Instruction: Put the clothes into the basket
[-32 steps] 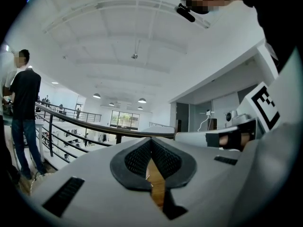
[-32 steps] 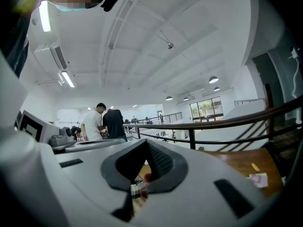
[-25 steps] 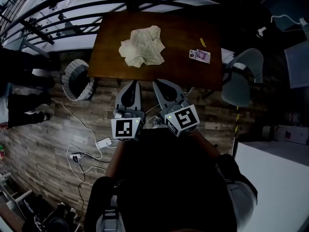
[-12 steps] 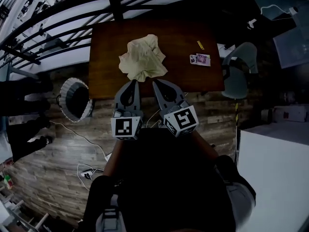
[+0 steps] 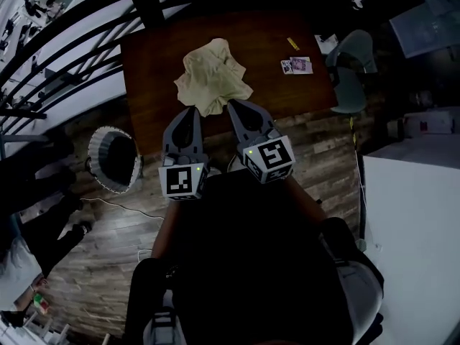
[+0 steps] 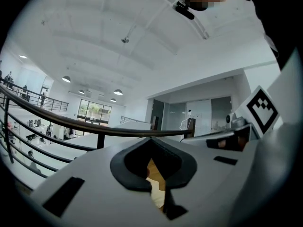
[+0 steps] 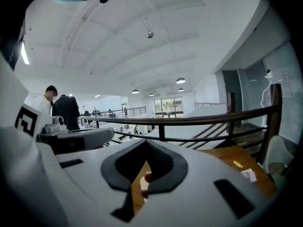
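The crumpled cloth [image 5: 212,74] lies on the table [image 5: 287,95] just ahead of the left gripper [image 5: 191,112] and right gripper [image 5: 234,105], both clenched on nothing, its near corner between their tips; the basket [image 5: 115,160] stands on the floor leftward.

Head view looks steeply down; gripper views face forward over table [image 5: 277,95]
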A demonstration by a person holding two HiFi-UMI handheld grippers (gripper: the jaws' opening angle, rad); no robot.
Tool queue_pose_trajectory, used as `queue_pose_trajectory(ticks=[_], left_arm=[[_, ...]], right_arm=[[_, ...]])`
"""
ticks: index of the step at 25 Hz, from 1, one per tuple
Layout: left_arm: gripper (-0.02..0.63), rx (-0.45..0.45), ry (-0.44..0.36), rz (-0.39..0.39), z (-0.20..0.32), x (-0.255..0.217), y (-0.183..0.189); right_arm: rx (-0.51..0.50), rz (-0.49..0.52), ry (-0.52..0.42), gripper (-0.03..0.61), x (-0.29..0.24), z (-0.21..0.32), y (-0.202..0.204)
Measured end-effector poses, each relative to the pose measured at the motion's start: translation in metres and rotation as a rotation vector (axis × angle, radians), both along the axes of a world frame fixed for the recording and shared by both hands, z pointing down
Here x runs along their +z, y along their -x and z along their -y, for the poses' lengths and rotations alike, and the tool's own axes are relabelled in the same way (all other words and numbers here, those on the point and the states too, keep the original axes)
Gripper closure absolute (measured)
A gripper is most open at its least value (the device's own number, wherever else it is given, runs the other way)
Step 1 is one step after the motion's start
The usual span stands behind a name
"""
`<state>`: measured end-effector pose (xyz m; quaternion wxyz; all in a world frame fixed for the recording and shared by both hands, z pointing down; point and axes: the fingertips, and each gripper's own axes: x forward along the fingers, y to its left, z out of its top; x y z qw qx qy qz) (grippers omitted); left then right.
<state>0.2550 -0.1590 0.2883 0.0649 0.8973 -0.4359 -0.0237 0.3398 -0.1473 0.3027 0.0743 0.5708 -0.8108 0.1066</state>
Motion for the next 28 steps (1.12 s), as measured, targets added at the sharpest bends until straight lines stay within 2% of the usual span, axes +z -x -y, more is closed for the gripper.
queue_pose_trajectory(ticks=[4,9,12,15,16,18,21,28], left_arm=[[0.602,0.023,0.003,-0.003,0.01,0.001,0.006],[0.602,0.023,0.015,0.013,0.028,0.004,0.007],[0.601,-0.005,0.031,0.001,0.037,0.0,0.004],[0.601,-0.05,0.036,0.0,0.047,-0.001,0.004],[0.601,-0.065,0.041,0.001,0.05,-0.001,0.005],[0.602,-0.091,0.05,0.016,0.058,0.001,0.007],[0.602,-0.136,0.057,0.034,0.072,0.001,0.007],[0.601,-0.226,0.055,0.038,0.089,-0.002,0.001]], right_arm=[[0.018,-0.035,0.087,0.569,0.034,0.02,0.002],[-0.019,-0.083,0.218,0.568,0.078,0.044,0.001],[-0.065,-0.122,0.286,0.566,0.105,0.054,0.001],[-0.154,-0.166,0.369,0.555,0.139,0.068,0.008],[-0.187,-0.176,0.399,0.541,0.151,0.073,0.011],[-0.245,-0.192,0.454,0.464,0.173,0.082,0.017],[-0.303,-0.224,0.509,0.405,0.196,0.097,0.019],[-0.348,-0.258,0.596,0.288,0.244,0.129,0.005]])
